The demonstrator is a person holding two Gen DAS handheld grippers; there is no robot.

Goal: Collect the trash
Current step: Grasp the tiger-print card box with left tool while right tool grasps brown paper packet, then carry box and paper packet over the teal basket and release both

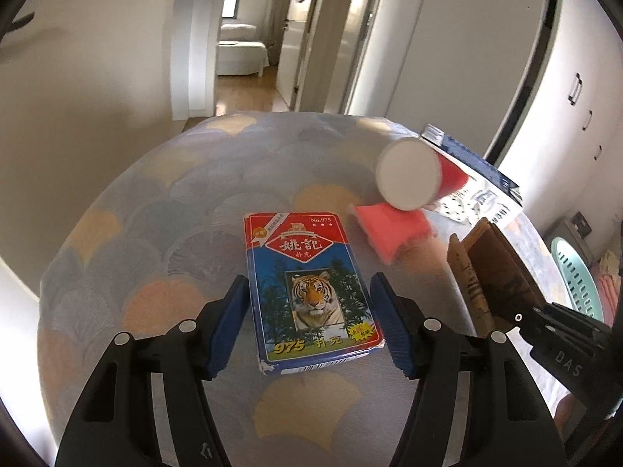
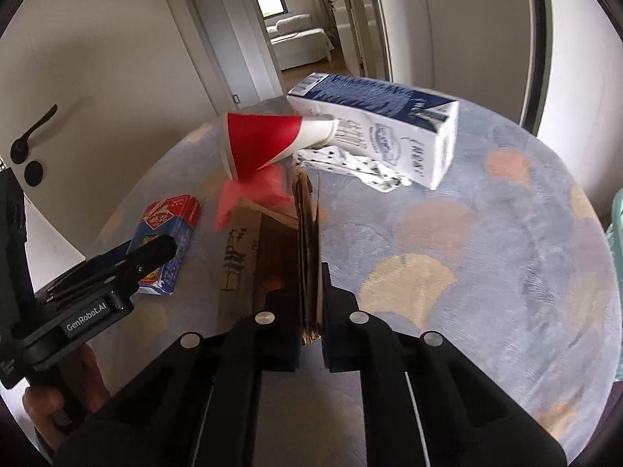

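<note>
A blue and red playing-card box with a tiger picture [image 1: 311,292] lies flat on the patterned tablecloth [image 1: 175,202]. My left gripper [image 1: 309,311] is open, its blue pads on either side of the box, apart from it. My right gripper [image 2: 310,311] is shut on a brown cardboard piece [image 2: 307,241], held on edge above the table; it shows at the right in the left wrist view [image 1: 490,272]. A red and white paper cup [image 2: 272,140] lies tipped over a pink crumpled wrapper [image 2: 249,194], next to a milk carton [image 2: 381,124] on its side.
A spotted crumpled paper [image 2: 350,167] lies by the carton. A teal basket [image 1: 576,272] stands beyond the table's right edge. A door with a black handle [image 2: 31,136] is at the left, a hallway behind the table.
</note>
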